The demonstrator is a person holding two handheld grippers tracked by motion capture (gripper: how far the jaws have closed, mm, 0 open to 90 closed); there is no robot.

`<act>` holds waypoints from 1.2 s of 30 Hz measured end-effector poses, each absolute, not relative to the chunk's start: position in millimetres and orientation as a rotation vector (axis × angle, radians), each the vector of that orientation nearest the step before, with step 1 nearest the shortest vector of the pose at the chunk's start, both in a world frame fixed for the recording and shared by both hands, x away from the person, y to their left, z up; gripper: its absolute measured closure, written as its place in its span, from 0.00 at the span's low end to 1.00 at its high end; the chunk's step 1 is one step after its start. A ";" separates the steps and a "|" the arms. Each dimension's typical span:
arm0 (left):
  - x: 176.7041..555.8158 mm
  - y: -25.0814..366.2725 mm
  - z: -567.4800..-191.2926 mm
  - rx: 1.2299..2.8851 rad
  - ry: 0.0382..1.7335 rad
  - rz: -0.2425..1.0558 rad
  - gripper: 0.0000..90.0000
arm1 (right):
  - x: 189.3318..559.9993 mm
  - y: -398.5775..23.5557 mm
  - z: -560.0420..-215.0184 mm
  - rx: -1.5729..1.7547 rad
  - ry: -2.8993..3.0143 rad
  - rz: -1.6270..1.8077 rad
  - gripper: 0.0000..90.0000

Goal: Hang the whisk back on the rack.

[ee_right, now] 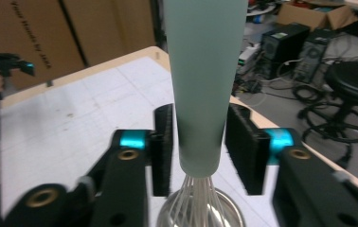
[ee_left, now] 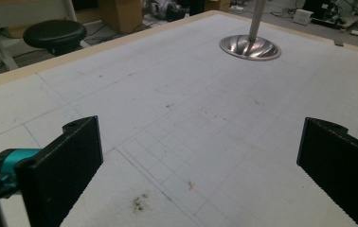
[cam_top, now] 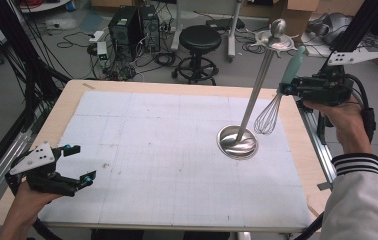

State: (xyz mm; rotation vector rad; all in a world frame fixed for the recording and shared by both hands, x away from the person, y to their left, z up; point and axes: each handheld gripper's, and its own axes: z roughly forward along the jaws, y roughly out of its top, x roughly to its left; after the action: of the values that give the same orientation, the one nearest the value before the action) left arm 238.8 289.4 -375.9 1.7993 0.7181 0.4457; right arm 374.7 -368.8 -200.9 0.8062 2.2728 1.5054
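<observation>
Hanging the whisk (cam_top: 272, 107) at upper right: right gripper (ee_right: 198, 149) now slack around its handle; left gripper (cam_top: 75, 164) wide, idle.

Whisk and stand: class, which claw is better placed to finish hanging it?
Right. The right claw has the whisk beside the stand; the left claw waits open, far off.

1. A black round stool (cam_top: 198, 39) stands on the grey floor (cam_top: 77, 60) beyond the surface (cam_top: 72, 95).
2. Left of the stool sit two black computer towers (cam_top: 133, 25) amid tangled cables.
3. Right of the stool, cardboard boxes (cam_top: 302, 10) stand.
</observation>
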 end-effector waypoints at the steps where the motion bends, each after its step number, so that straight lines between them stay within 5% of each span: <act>1: 238.9 289.2 -376.2 1.799 0.719 0.445 0.02 | 374.1 -368.8 -200.9 0.809 2.269 1.501 0.64; 20: 234.1 286.9 -366.6 1.787 0.686 0.463 0.02 | 334.7 -372.2 -204.6 0.873 2.217 1.486 0.12; 36: 231.9 295.8 -363.7 1.760 0.683 0.469 0.02 | 270.0 -357.6 -205.0 0.797 2.173 1.463 0.00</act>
State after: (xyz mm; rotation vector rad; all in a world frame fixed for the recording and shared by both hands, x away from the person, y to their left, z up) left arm 231.9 295.8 -363.7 1.7595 0.6826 0.4694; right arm 270.0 -357.6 -205.0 0.7970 2.1732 1.4629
